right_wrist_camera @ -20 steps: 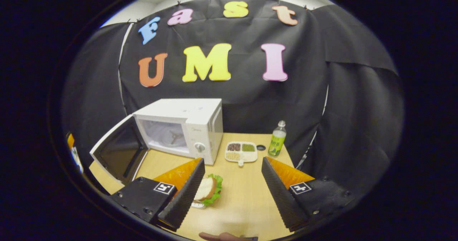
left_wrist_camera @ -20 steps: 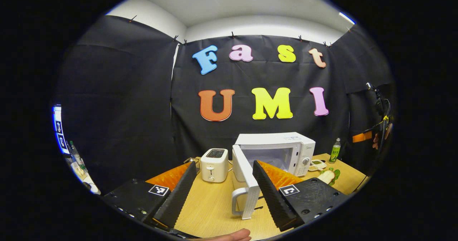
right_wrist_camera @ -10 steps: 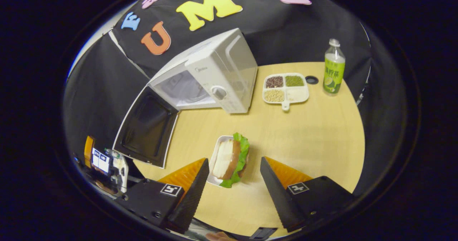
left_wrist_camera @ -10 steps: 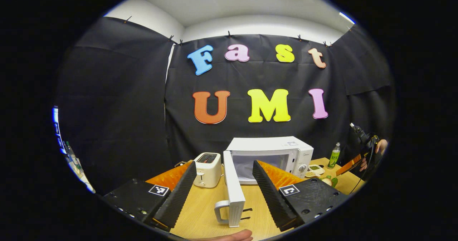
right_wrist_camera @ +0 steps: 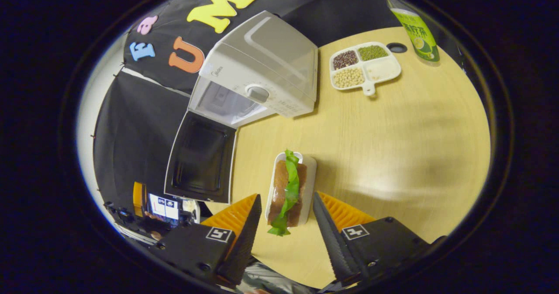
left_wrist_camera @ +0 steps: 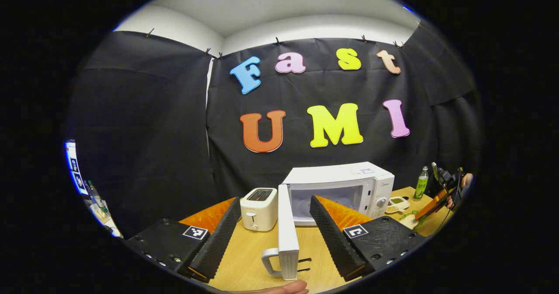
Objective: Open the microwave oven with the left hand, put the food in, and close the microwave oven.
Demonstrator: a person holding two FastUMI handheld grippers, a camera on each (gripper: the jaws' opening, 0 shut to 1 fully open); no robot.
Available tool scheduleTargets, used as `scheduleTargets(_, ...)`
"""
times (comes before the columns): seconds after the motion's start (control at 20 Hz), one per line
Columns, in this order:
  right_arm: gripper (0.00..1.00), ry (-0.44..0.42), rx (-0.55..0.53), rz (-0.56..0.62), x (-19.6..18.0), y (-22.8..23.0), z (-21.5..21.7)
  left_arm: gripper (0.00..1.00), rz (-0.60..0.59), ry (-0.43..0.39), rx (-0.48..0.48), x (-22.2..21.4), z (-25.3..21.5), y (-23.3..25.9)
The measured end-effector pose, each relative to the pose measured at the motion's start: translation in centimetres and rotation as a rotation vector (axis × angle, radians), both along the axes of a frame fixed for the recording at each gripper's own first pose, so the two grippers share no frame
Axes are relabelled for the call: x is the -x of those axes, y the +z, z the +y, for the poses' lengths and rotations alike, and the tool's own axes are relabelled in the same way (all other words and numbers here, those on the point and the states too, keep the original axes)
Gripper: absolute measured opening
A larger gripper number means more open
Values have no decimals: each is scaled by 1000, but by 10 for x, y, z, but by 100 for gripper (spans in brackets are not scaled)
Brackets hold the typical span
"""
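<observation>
The white microwave (left_wrist_camera: pixel 345 185) stands on the wooden table with its door (left_wrist_camera: pixel 288 233) swung wide open, seen edge-on with the handle (left_wrist_camera: pixel 270 259) nearest me. My left gripper (left_wrist_camera: pixel 275 241) is open and stands just back from that door edge. A sandwich with lettuce (right_wrist_camera: pixel 288 189) lies on a small white tray (right_wrist_camera: pixel 309 176) in front of the microwave (right_wrist_camera: pixel 262 67). My right gripper (right_wrist_camera: pixel 286 237) looks down on it, open, with its fingers on either side of the tray's near end. The open door (right_wrist_camera: pixel 201 156) shows its dark inner side.
A white toaster (left_wrist_camera: pixel 260 202) stands left of the microwave. A divided dish of beans (right_wrist_camera: pixel 364 64), a black cap (right_wrist_camera: pixel 397 47) and a green-labelled bottle (right_wrist_camera: pixel 415 23) sit at the table's far right. Bare tabletop (right_wrist_camera: pixel 406 132) stretches right of the sandwich.
My right gripper has come down and forward over the sandwich, so the tray's near end now lies between its fingers. The left gripper has shifted only slightly; the door stays open.
</observation>
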State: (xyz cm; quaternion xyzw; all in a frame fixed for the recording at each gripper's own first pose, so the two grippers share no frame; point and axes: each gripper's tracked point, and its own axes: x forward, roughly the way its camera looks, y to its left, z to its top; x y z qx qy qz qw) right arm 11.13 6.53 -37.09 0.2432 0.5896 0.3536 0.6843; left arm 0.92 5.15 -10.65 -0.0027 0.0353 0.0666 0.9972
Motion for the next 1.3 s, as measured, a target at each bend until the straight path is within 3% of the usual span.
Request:
scheduleTargets(0.1,42,-41,-22,33,1,-6,6,96,4,-20,15,3,-5,-2)
scheduleTargets(0.25,35,-17,4,-39,4,6,1,96,3,-39,16,5,-7,-3)
scheduleTargets(0.3,26,-20,26,-77,5,13,-1,96,0,-39,10,6,-6,-2)
scheduleTargets(0.35,35,-18,55,-118,4,19,-4,96,-5,-38,7,7,-4,-2)
scheduleTargets(0.4,27,-15,84,-159,4,26,-6,96,-8,-43,8,9,-3,-2)
scheduleTargets(0.45,35,-9,111,-199,6,34,-5,96,-15,-48,12,9,-4,-1)
scheduleTargets(0.7,35,53,229,-410,23,66,14,96,-34,-79,20,11,-4,-1)
scheduleTargets(0.75,27,67,257,-462,27,73,20,96,-38,-81,22,11,-1,-1)
scheduleTargets(0.8,26,90,289,-525,30,78,27,96,-41,-79,25,11,2,-2)
scheduleTargets(0.85,35,111,326,-585,33,80,33,96,-44,-77,27,11,3,-2)
scheduleTargets(0.95,35,140,387,-706,36,87,51,96,-55,-82,27,10,7,-2)
scheduleTargets(1.0,26,147,399,-752,38,92,63,96,-59,-86,29,11,10,-2)
scheduleTargets(1.05,27,150,403,-792,42,93,79,96,-60,-89,36,11,13,-3)
scheduleTargets(1.1,35,154,393,-829,44,96,94,96,-62,-90,43,12,16,-5)
scheduleTargets(1.3,35,167,354,-883,44,88,152,96,-68,-80,61,1,28,-8)
